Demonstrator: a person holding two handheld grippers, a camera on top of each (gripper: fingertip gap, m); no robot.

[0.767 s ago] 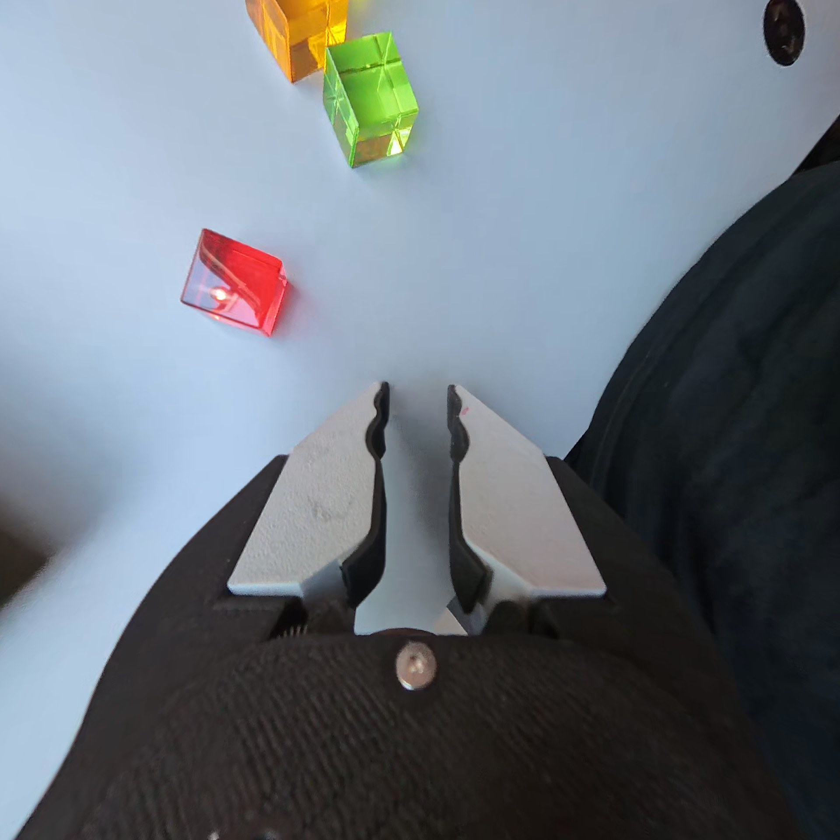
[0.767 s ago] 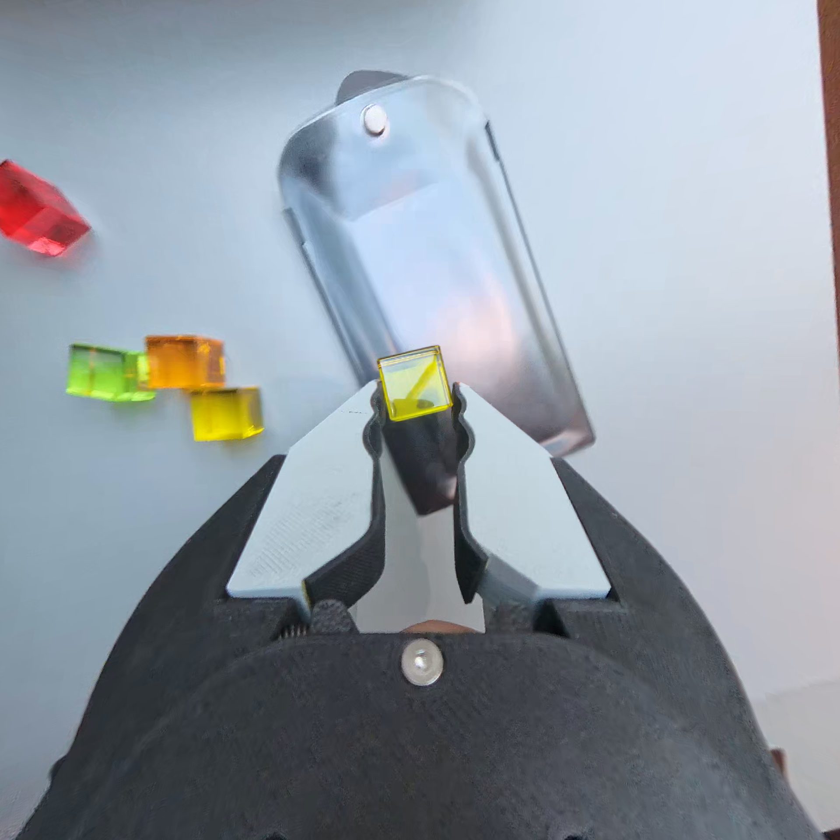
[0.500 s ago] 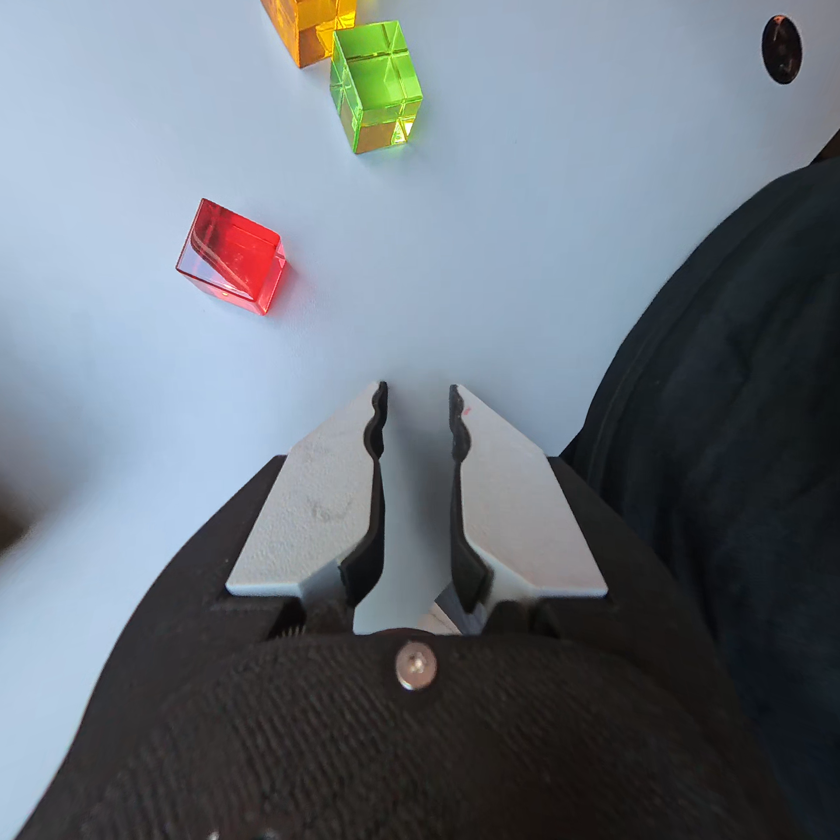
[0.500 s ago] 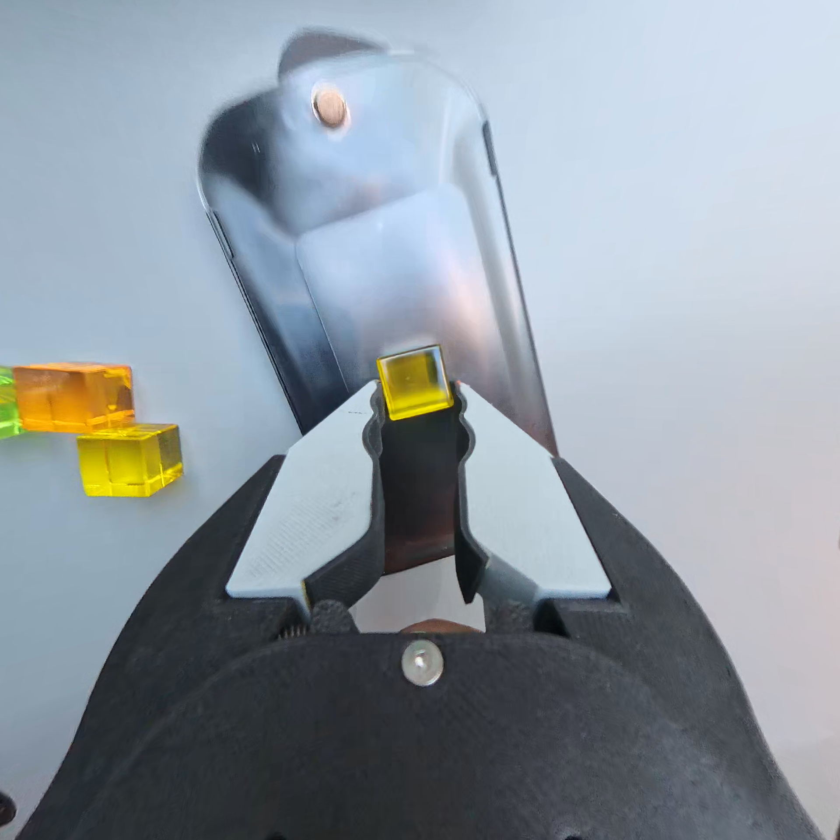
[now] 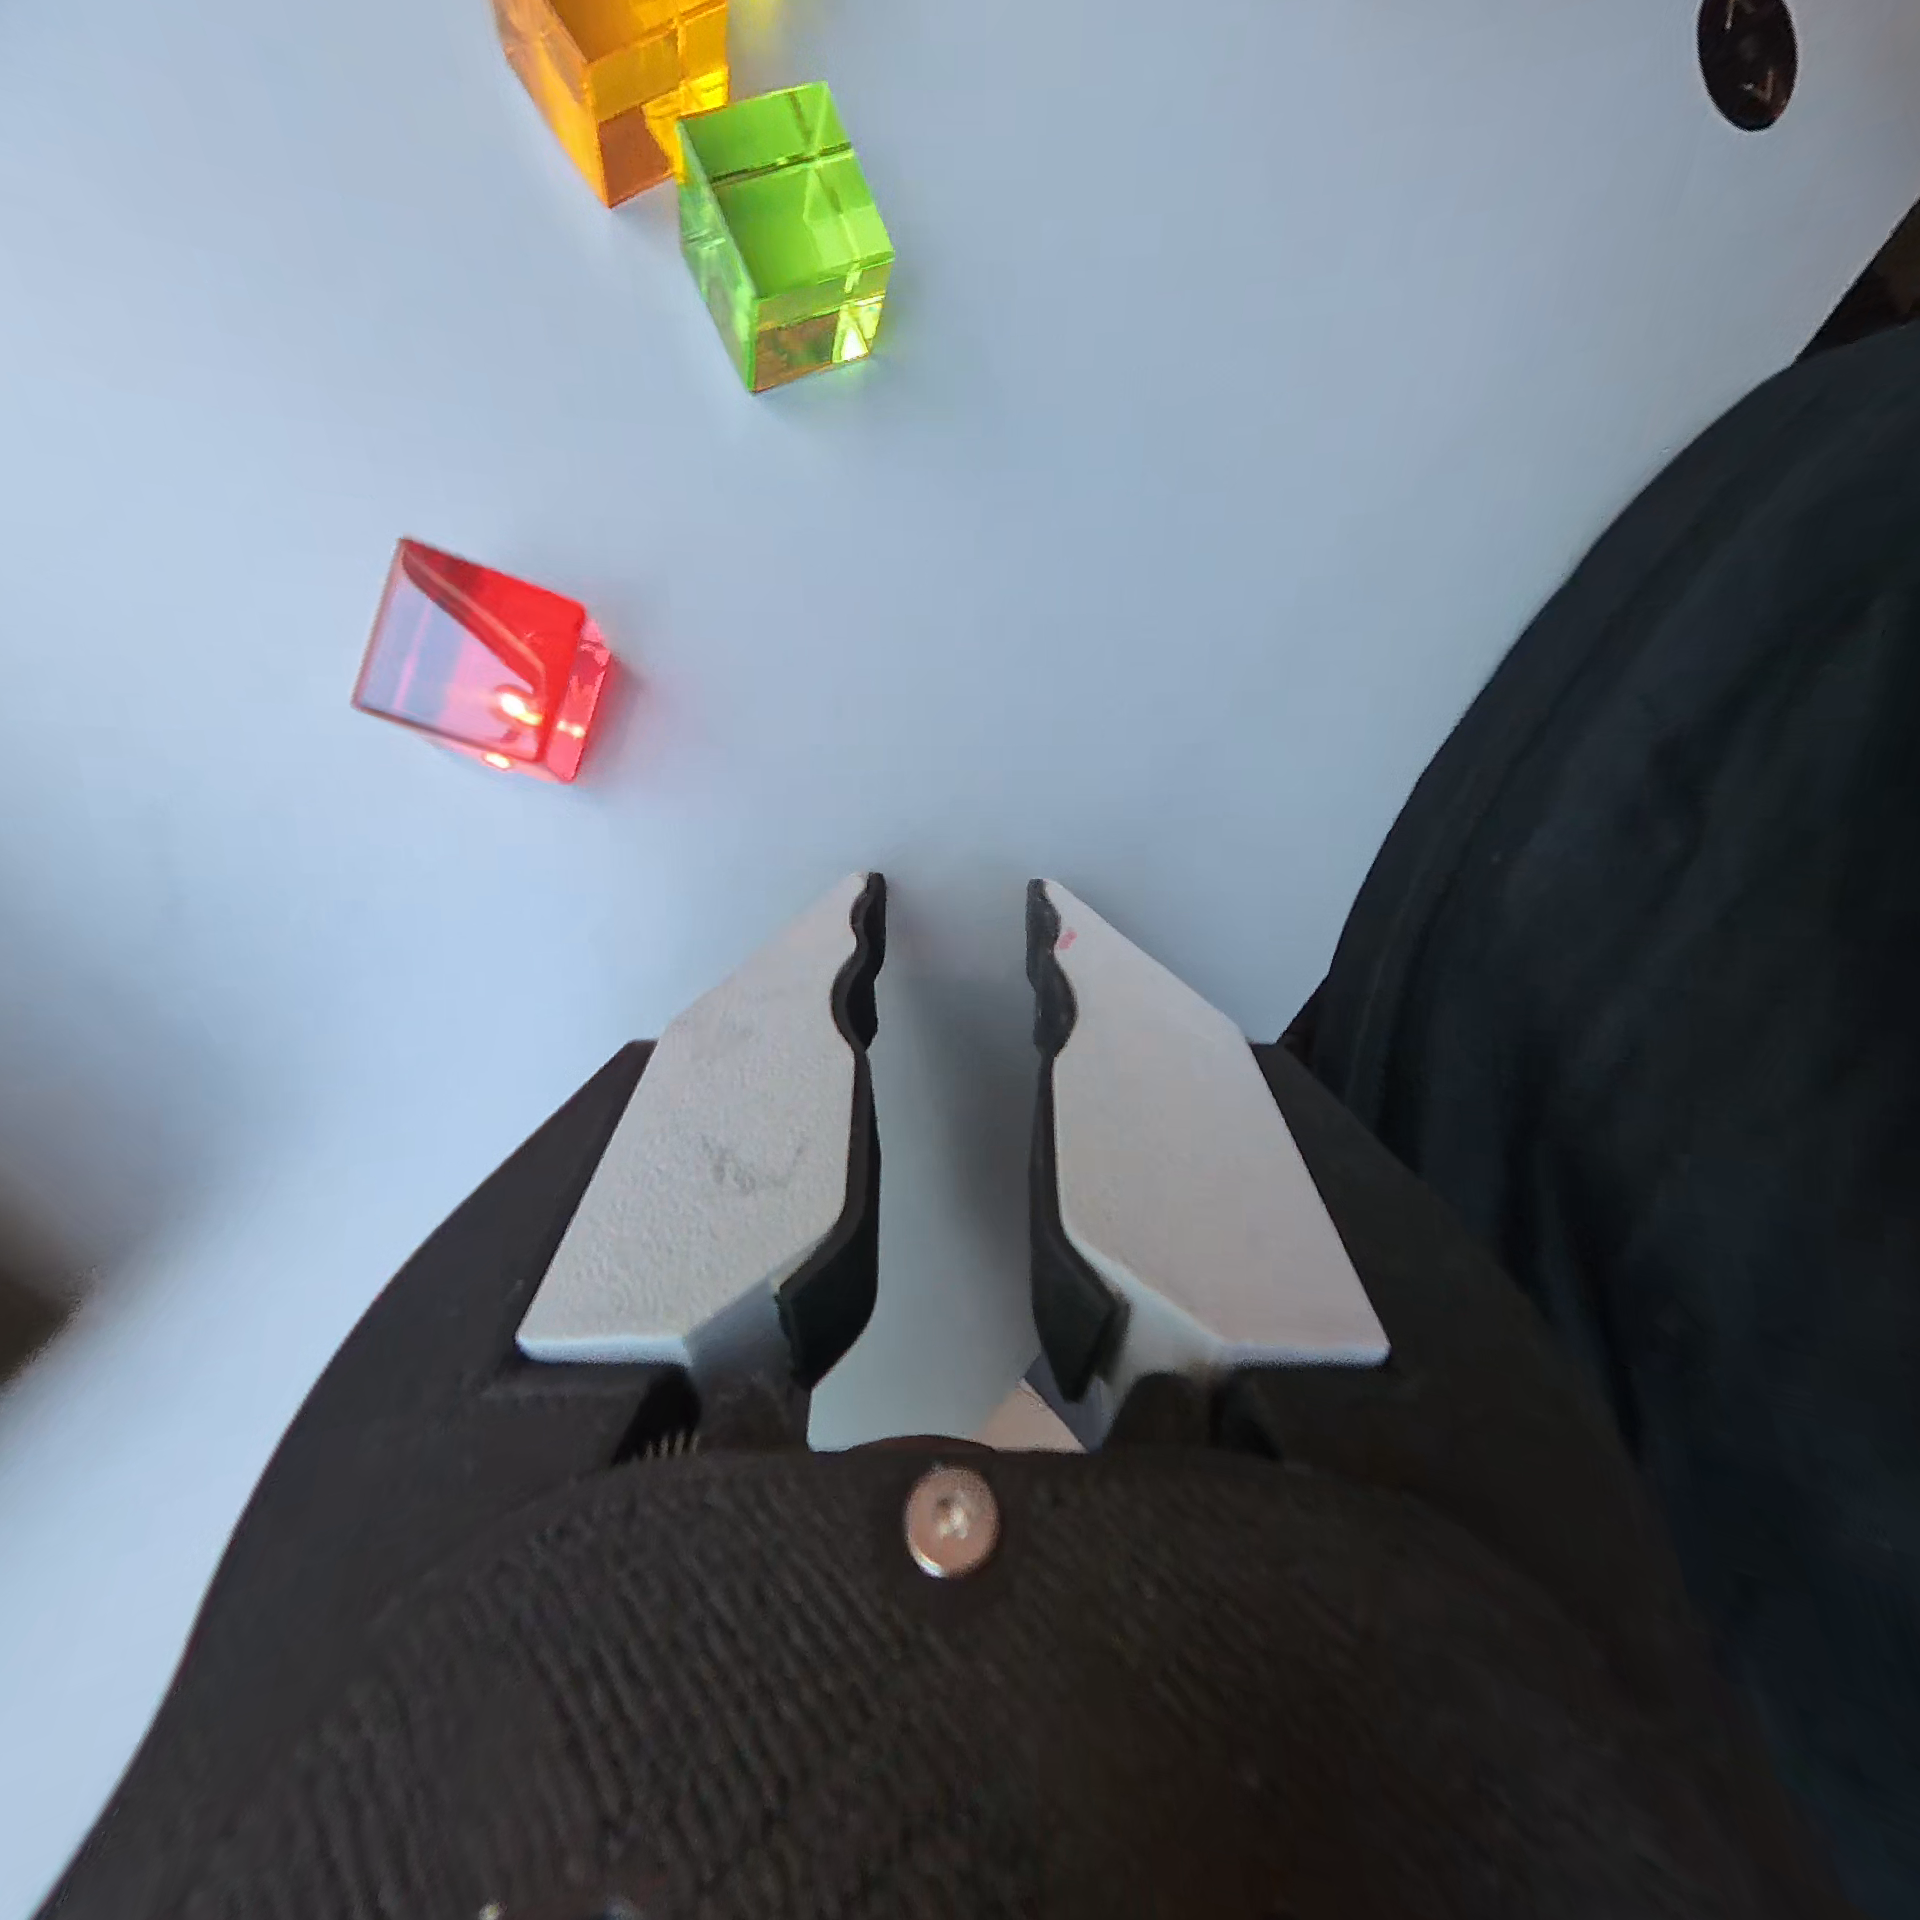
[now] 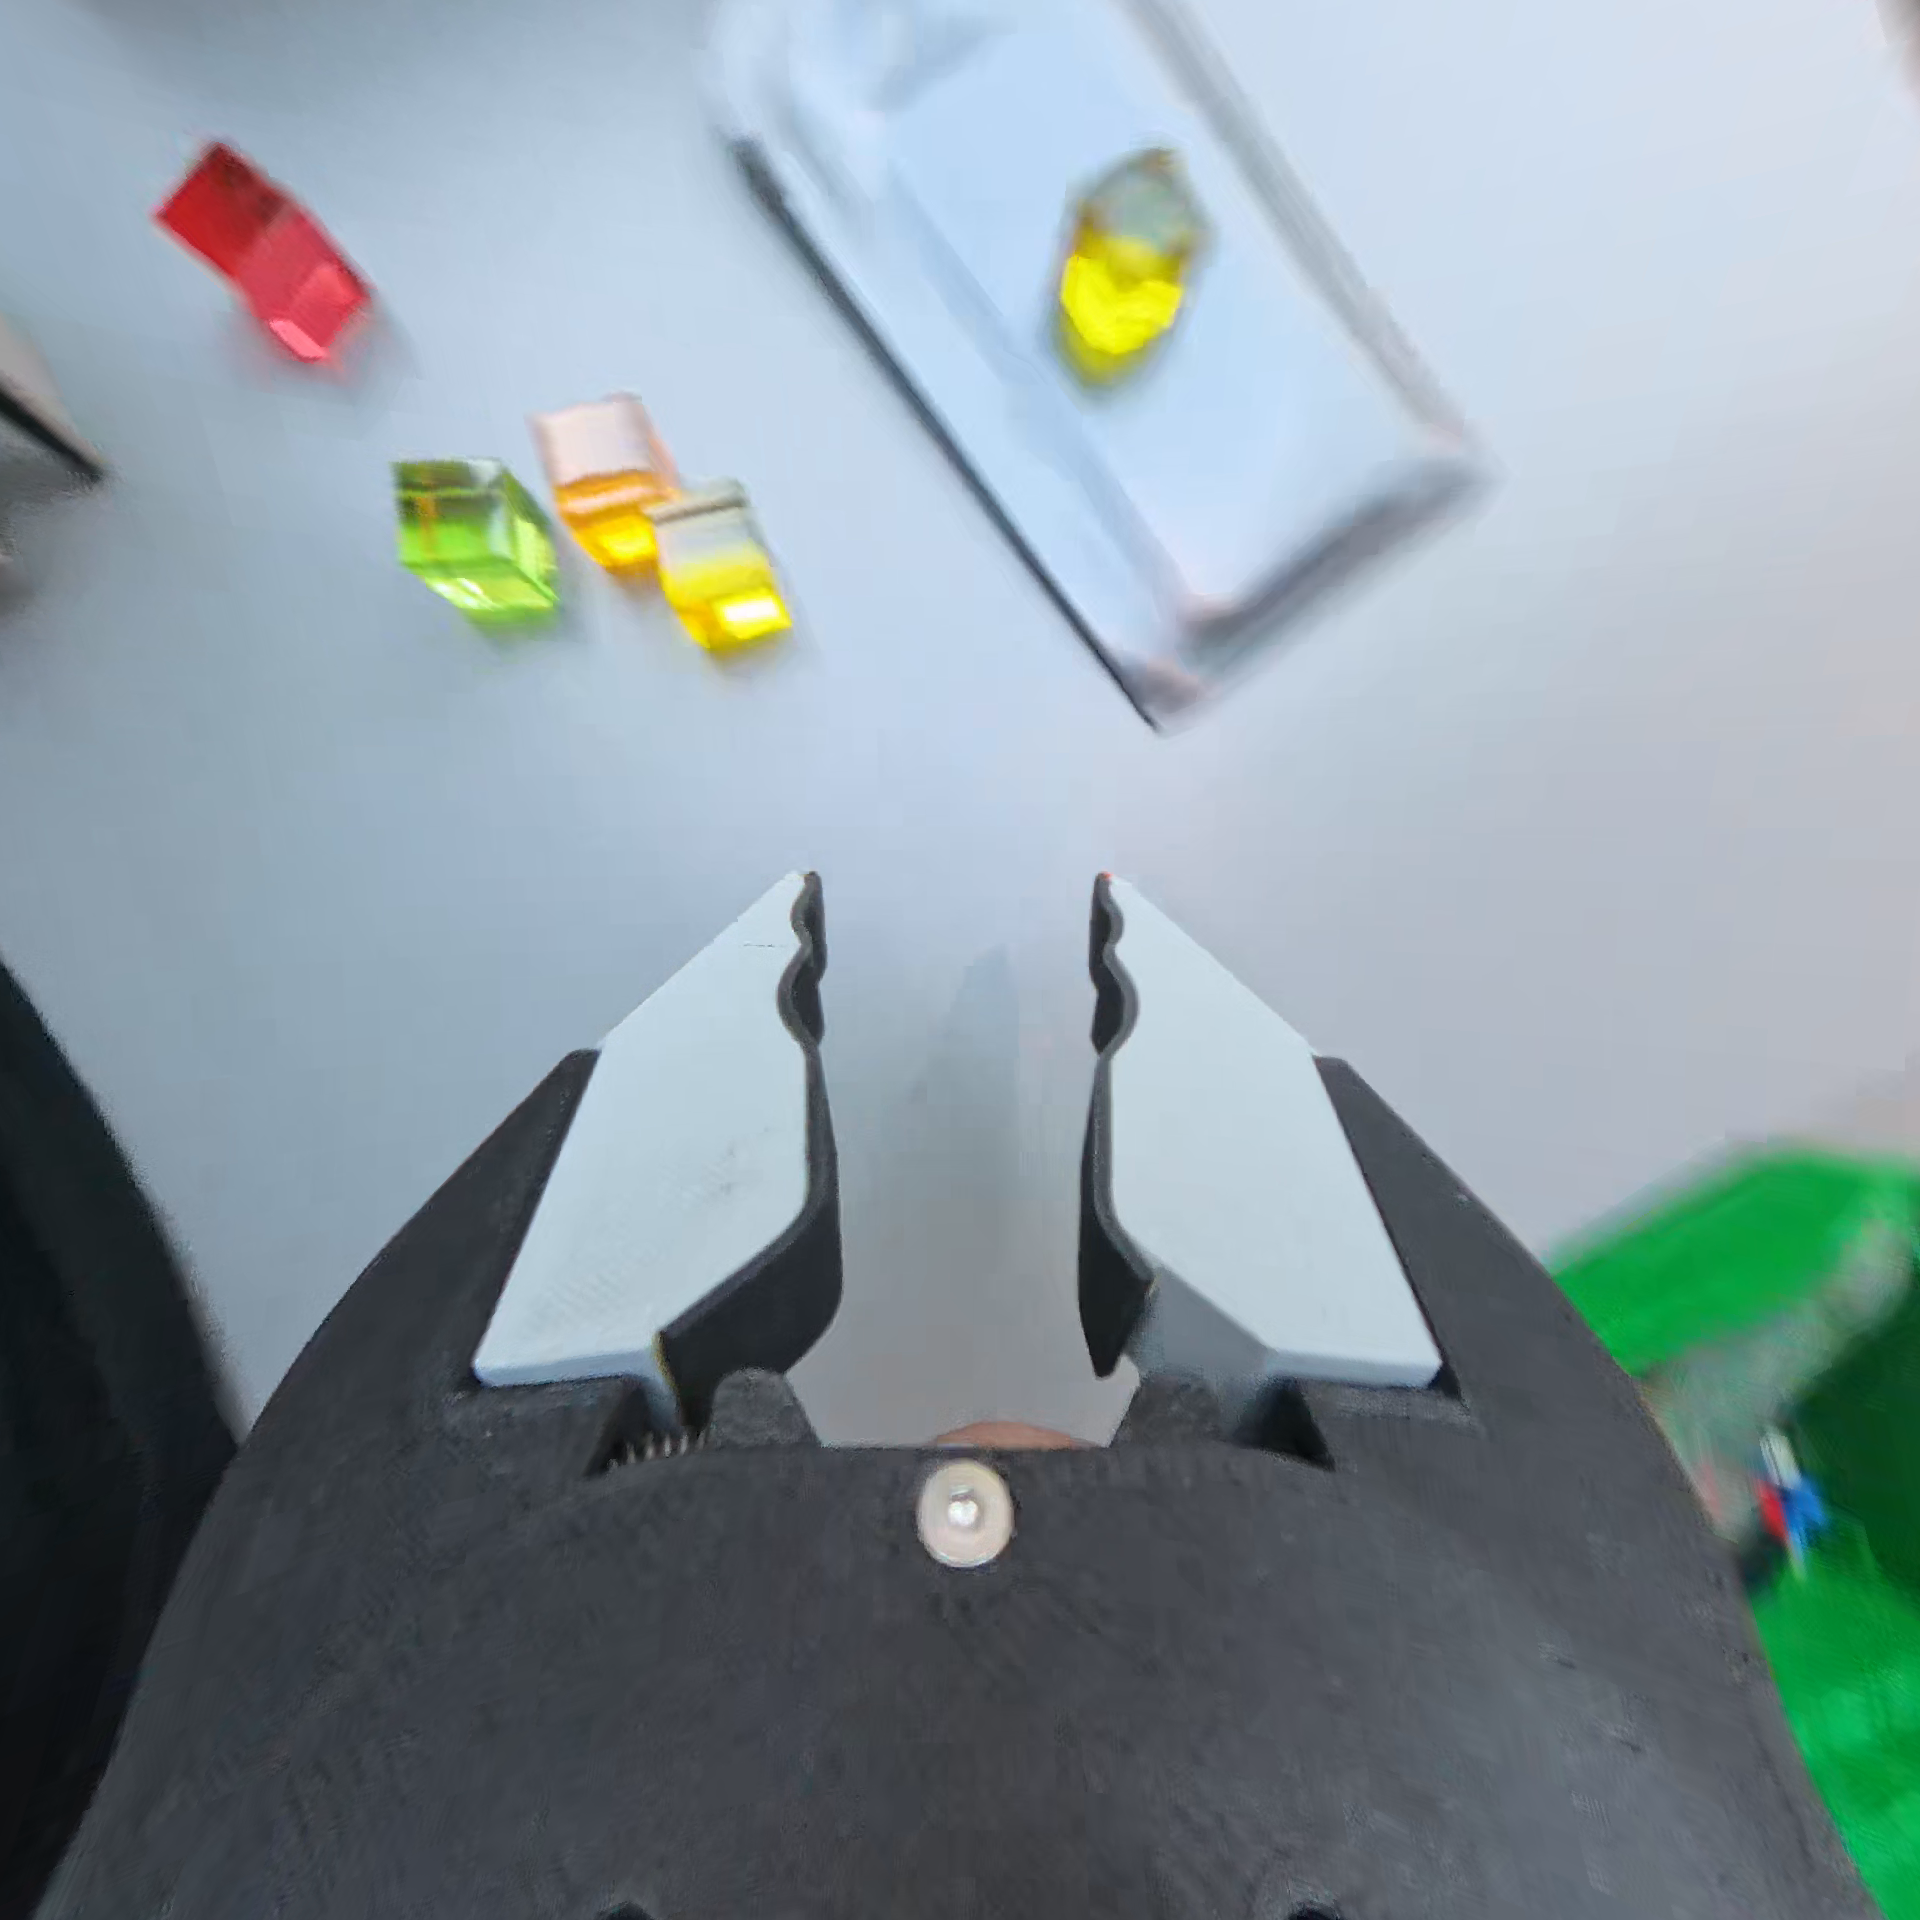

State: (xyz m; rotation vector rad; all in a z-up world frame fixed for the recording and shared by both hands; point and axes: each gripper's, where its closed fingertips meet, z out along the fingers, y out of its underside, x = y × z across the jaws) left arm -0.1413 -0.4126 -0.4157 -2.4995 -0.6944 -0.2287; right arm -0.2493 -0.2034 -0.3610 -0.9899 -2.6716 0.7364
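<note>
Bare table ahead of right gripper, coloured cubes left, metal scoop beyond.

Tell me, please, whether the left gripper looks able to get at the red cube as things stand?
Probably yes. The left gripper is open and empty, and the red cube sits alone ahead and to its left, with bare table between them. The green cube lies farther off, out of the way.

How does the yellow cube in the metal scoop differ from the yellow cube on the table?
The yellow cube in the scoop lies alone on the shiny metal scoop; the yellow cube on the table rests on the pale table. The first stands apart from all others; the second sits against an orange cube. Both are clear yellow blocks, and neither gripper holds them.
</note>
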